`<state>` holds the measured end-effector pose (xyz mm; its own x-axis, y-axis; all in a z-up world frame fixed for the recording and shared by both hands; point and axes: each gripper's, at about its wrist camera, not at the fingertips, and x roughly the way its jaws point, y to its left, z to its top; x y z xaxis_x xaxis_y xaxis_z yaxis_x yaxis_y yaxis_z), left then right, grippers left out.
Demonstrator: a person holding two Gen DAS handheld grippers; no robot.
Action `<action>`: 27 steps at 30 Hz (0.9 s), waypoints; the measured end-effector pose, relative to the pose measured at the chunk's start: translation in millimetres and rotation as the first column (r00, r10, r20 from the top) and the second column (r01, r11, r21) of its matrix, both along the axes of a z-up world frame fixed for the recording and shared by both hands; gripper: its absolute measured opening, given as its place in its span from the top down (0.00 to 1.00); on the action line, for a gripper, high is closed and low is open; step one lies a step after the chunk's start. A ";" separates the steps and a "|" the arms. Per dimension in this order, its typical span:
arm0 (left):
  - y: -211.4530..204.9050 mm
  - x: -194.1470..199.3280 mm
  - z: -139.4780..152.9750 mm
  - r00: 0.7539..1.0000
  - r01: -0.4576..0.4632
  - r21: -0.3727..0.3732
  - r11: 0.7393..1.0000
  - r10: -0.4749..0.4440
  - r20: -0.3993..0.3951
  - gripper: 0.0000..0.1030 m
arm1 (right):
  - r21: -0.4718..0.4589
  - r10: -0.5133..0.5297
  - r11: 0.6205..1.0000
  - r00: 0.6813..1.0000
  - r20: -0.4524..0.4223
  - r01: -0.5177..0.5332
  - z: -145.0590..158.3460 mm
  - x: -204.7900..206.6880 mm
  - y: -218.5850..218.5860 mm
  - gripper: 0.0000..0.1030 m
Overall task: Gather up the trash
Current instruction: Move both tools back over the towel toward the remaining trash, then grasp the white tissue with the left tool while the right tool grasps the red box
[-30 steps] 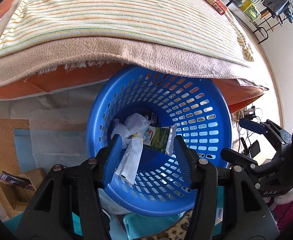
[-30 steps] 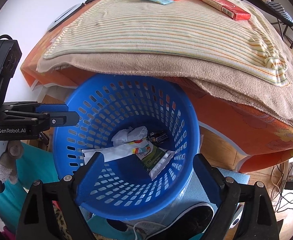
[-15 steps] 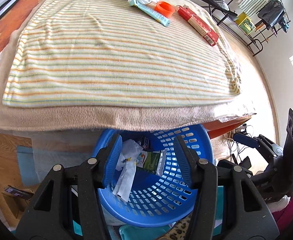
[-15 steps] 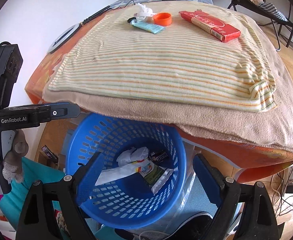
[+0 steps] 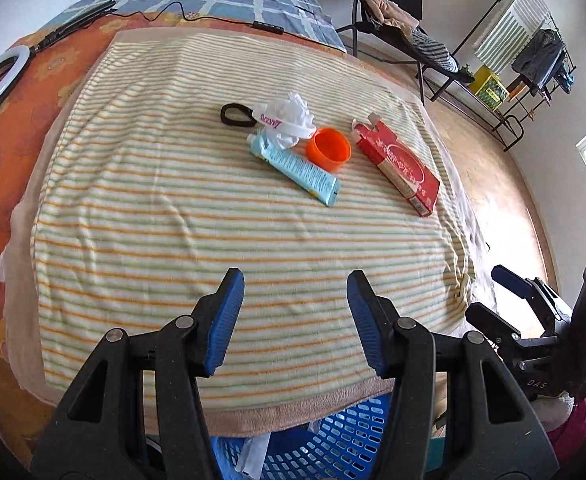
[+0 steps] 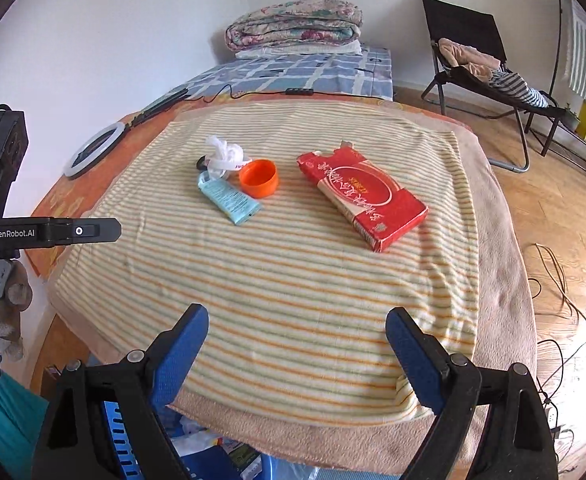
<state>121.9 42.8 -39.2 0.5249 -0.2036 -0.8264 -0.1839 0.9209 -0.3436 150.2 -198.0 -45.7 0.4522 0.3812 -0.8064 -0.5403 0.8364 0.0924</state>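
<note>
On the striped towel (image 5: 213,216) (image 6: 285,280) lie a red carton (image 5: 399,168) (image 6: 363,196), an orange cap (image 5: 329,149) (image 6: 258,178), a light blue tube (image 5: 293,168) (image 6: 229,198), crumpled white plastic (image 5: 289,118) (image 6: 223,154) and a black loop (image 5: 235,115). The blue basket (image 5: 333,444) (image 6: 121,432) with wrappers inside shows under the towel's near edge. My left gripper (image 5: 295,320) and right gripper (image 6: 297,360) are open and empty, over the towel's near edge, well short of the trash.
A folded quilt (image 6: 293,24) sits at the bed's far end, a ring light (image 6: 93,150) and cable at the left. A black folding chair (image 6: 485,64) and a clothes rack (image 5: 533,64) stand on the wooden floor to the right. Cables (image 6: 553,280) trail on the floor.
Both grippers have risen from above the basket to above the bed. The basket has dropped to the bottom edge of both views and the trash on the towel has come into full view.
</note>
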 end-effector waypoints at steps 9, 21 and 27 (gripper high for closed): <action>17.4 82.0 6.1 0.999 -0.003 0.000 1.000 0.003 0.046 0.47 | -0.037 -0.028 0.999 0.998 -0.056 0.026 -20.0 91.3 8.6 0.09; 10.5 148.7 -22.3 1.000 0.020 0.035 0.999 -0.020 0.009 0.47 | -0.131 0.024 0.991 0.998 -0.050 -0.031 -47.9 151.3 38.0 0.00; 2.3 164.7 -34.5 0.999 0.033 0.095 0.995 -0.032 -0.008 0.54 | -0.163 0.029 0.986 0.998 -0.050 -0.037 -57.7 160.4 47.1 0.00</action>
